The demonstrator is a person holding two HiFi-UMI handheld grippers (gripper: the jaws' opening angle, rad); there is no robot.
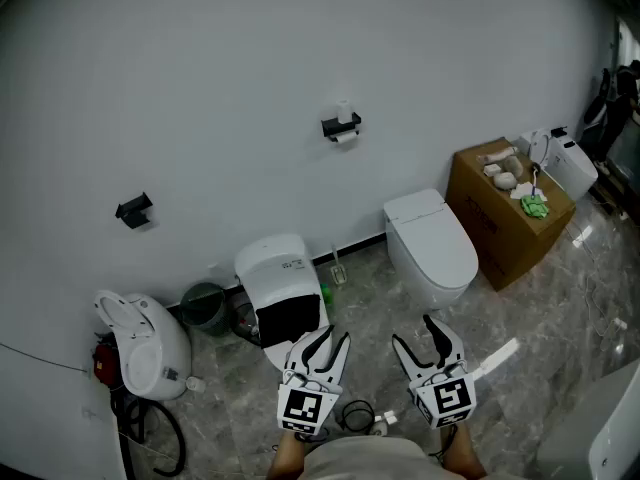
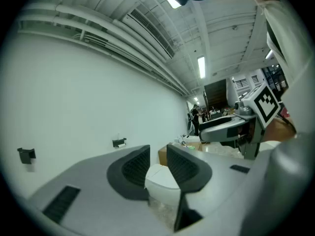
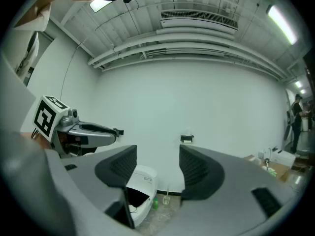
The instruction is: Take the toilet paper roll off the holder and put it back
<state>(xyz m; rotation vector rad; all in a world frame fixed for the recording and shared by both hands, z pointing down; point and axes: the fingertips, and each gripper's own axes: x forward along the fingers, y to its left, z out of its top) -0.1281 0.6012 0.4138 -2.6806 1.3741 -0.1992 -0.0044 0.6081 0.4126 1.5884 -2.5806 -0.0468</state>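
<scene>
On the wall I count two: one black metal holder (image 1: 341,125) and a second black metal holder (image 1: 133,210). There is one white toilet paper roll (image 1: 346,138), one white ceramic toilet (image 1: 432,246), one brown cardboard box (image 1: 505,223) and one dark green round bucket (image 1: 204,307). The hand-held grippers are two: the left hand-held gripper (image 1: 333,336) and the right hand-held gripper (image 1: 413,330).

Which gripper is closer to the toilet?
Right. The right gripper is straight in front of the toilet; the left gripper is farther off to the side.

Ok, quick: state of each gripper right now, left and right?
Left gripper: closed, holding nothing.
Right gripper: open, nothing between its fingers.
</scene>
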